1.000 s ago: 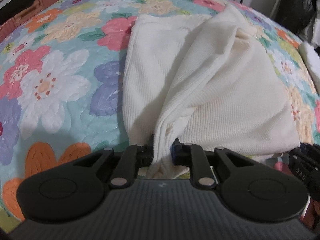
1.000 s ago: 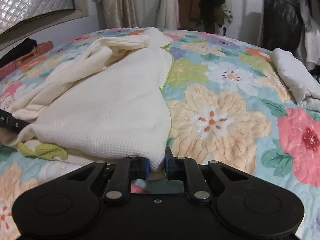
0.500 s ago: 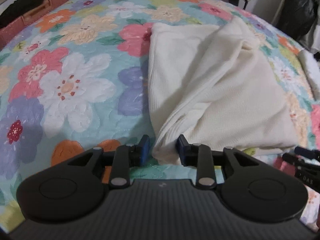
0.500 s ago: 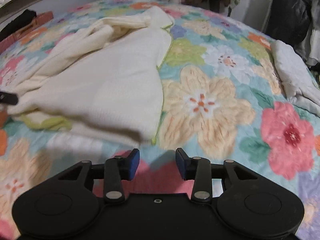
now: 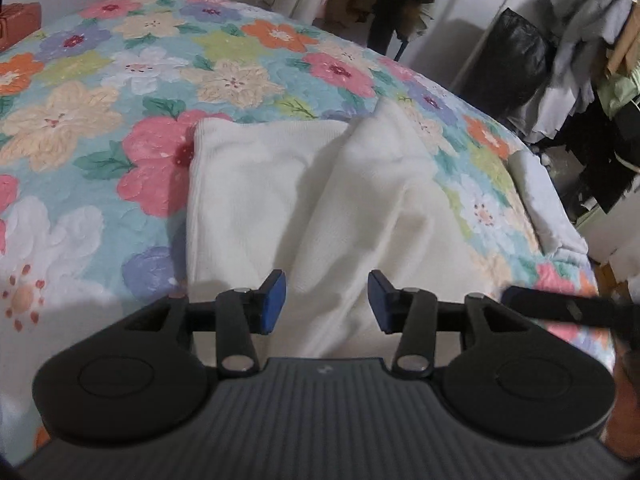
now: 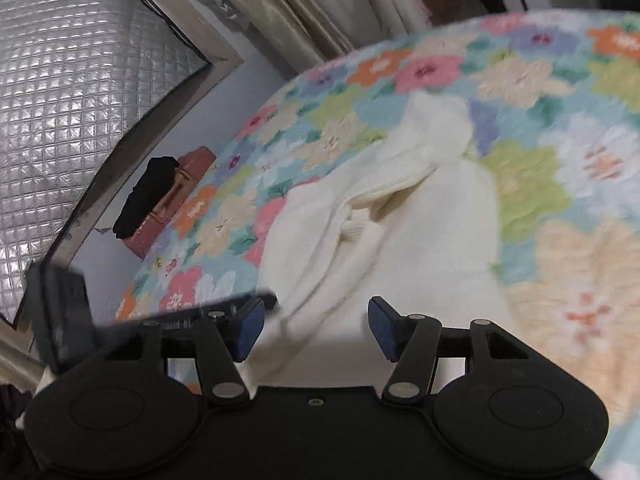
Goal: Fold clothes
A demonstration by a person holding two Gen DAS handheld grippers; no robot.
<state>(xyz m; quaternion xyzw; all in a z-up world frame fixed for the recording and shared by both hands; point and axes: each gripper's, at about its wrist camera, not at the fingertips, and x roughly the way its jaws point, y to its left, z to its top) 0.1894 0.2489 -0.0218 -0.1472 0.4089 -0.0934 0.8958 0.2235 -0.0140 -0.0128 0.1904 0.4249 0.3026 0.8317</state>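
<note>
A cream knitted garment (image 5: 316, 200) lies folded over on the flowered quilt (image 5: 80, 120), with a raised ridge running down its middle. My left gripper (image 5: 327, 302) hangs open above its near edge, nothing between the blue pads (image 5: 274, 300). In the right wrist view the same garment (image 6: 400, 232) spreads ahead, its sleeve bunched in folds. My right gripper (image 6: 316, 328) is open above the near part of the cloth and holds nothing. The other gripper's dark finger (image 6: 224, 304) crosses the left side of that view, blurred.
A pale grey folded cloth (image 5: 544, 208) lies at the quilt's right edge. Behind it stand a black bag (image 5: 508, 64) and hanging clothes (image 5: 584, 32). A reddish-brown box with a black item (image 6: 160, 204) sits at the quilt's far left, below a quilted silver panel (image 6: 72, 100).
Both grippers let go of the garment's near corners, opened wide and lifted away. The garment now lies flat on the quilt. The right wrist view has swung to the left.
</note>
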